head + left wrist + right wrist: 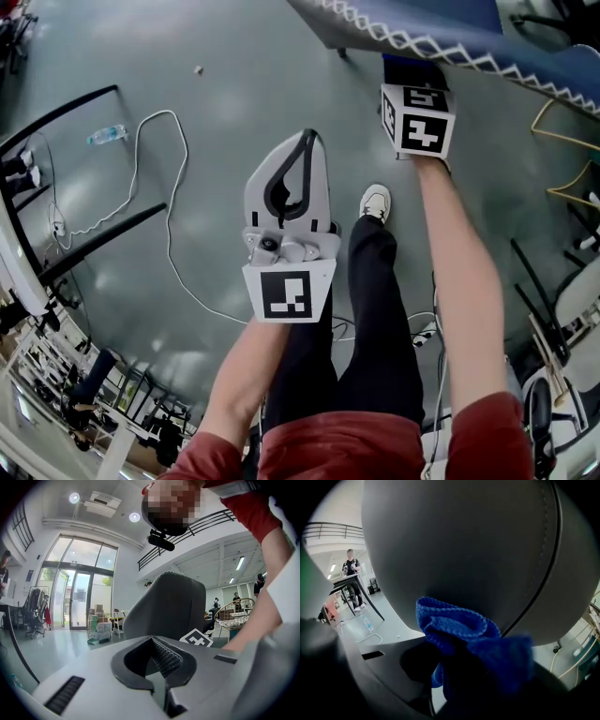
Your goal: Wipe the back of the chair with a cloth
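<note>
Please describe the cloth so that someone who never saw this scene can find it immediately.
Look at the large grey padded chair back with a stitched seam, which fills the right gripper view. At its lower curve, the right claw is shut on a bunched blue fuzzy cloth, the only blue thing against grey and black surfaces.

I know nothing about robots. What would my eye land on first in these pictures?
Most striking is the bright blue cloth, bunched in the jaws of the right gripper and held close up to the big grey chair back that fills the right gripper view. Next comes the left gripper, a pale handheld tool in the middle of the head view, jaws shut on nothing above the grey floor.
</note>
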Demonstrator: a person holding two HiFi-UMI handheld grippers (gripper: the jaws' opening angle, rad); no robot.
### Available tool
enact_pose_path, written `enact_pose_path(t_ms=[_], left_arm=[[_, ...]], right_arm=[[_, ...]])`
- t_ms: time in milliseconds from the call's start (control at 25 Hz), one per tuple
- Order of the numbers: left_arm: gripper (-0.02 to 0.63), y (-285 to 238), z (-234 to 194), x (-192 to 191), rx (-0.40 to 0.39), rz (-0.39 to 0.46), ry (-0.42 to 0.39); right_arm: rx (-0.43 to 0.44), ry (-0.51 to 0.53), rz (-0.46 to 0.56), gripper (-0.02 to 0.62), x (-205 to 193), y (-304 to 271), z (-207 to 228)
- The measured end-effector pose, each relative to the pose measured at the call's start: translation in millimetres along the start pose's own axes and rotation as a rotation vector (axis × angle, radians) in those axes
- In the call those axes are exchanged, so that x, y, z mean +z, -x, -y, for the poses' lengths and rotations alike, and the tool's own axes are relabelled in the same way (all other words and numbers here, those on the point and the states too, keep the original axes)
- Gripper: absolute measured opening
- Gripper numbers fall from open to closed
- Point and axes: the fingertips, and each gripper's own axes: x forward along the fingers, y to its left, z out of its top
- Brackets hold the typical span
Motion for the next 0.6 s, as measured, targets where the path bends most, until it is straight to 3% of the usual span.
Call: enact_pose_path(t_ms=[360, 600], left_arm=[[0.011, -7.2, 13.2, 4.9, -0.022, -0.003, -0.006], [0.011, -13.2, 30.0, 39.4, -0.048, 0.002, -0.016]], right_arm=[[0.02, -0.009, -0.003, 0.06, -8.9, 16.7, -0.3], [0.035, -0.034, 0.045, 0.06, 13.2, 85.3, 0.1]])
